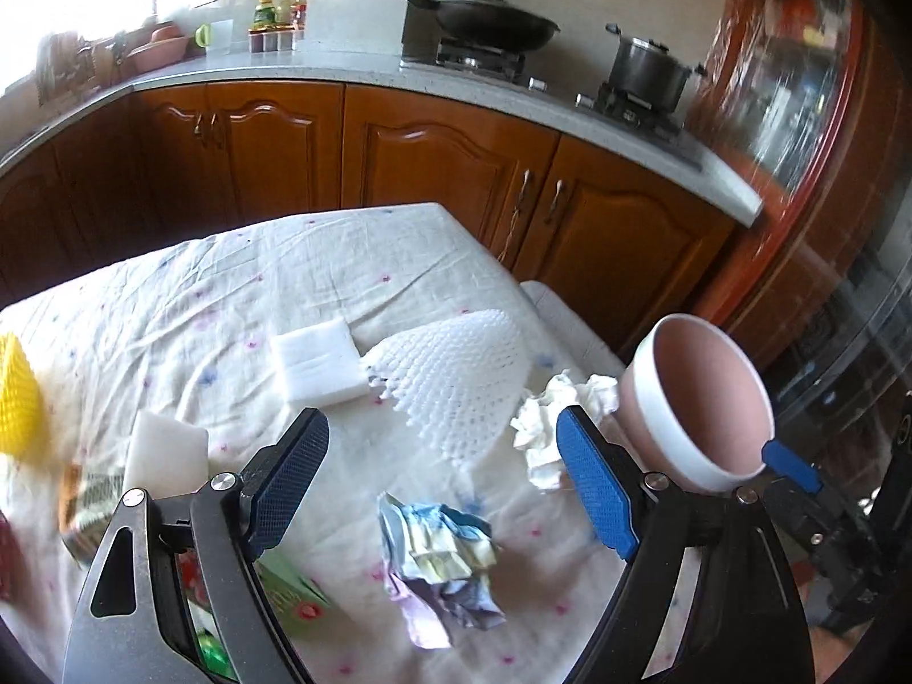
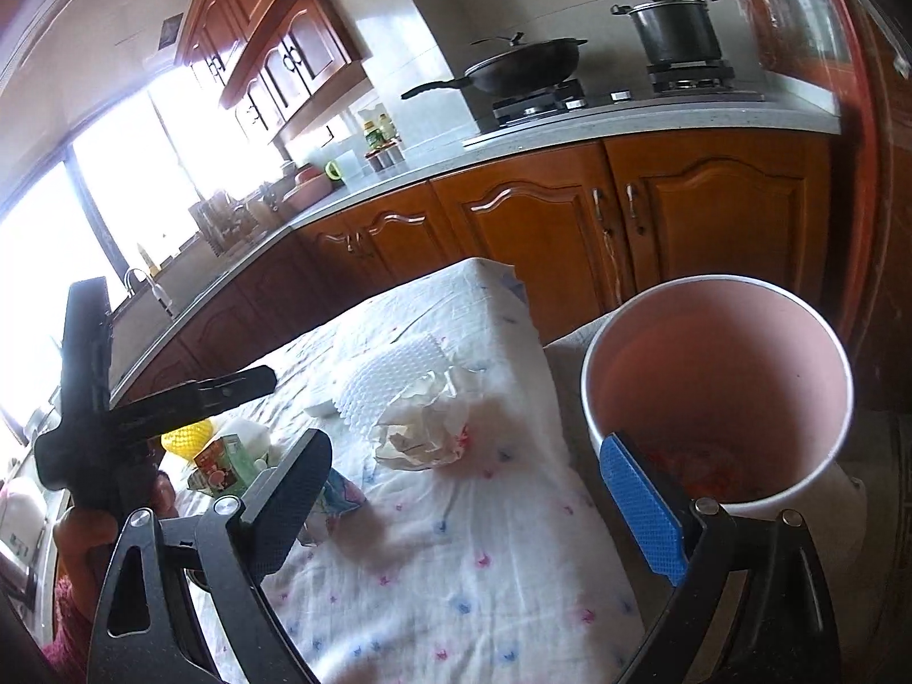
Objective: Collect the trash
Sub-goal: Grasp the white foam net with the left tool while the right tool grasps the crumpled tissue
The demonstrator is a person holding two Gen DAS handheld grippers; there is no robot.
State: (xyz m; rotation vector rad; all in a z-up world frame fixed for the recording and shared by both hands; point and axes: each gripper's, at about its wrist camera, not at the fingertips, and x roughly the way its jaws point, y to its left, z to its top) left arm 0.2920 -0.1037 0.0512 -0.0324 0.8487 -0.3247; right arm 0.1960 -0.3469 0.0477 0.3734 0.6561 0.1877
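A pink bin with a white outside [image 1: 704,393] hangs at the table's right edge; in the right wrist view [image 2: 718,382] its mouth faces me. My left gripper [image 1: 442,490] is open above a crumpled blue and yellow wrapper [image 1: 439,561], which lies between its fingers. A crumpled white tissue [image 1: 561,419] lies by the bin and shows in the right wrist view [image 2: 422,433]. My right gripper [image 2: 467,504] is open and empty; its right finger [image 2: 641,504] overlaps the bin's rim. The left gripper's black frame [image 2: 114,404] shows at the left.
The table has a white flowered cloth [image 1: 256,296]. On it lie white foam netting [image 1: 456,376], a white folded pad [image 1: 319,362], a white foam block [image 1: 165,450], a yellow net [image 1: 17,399] and a green carton [image 2: 225,461]. Wooden cabinets [image 1: 433,154] and a stove counter stand behind.
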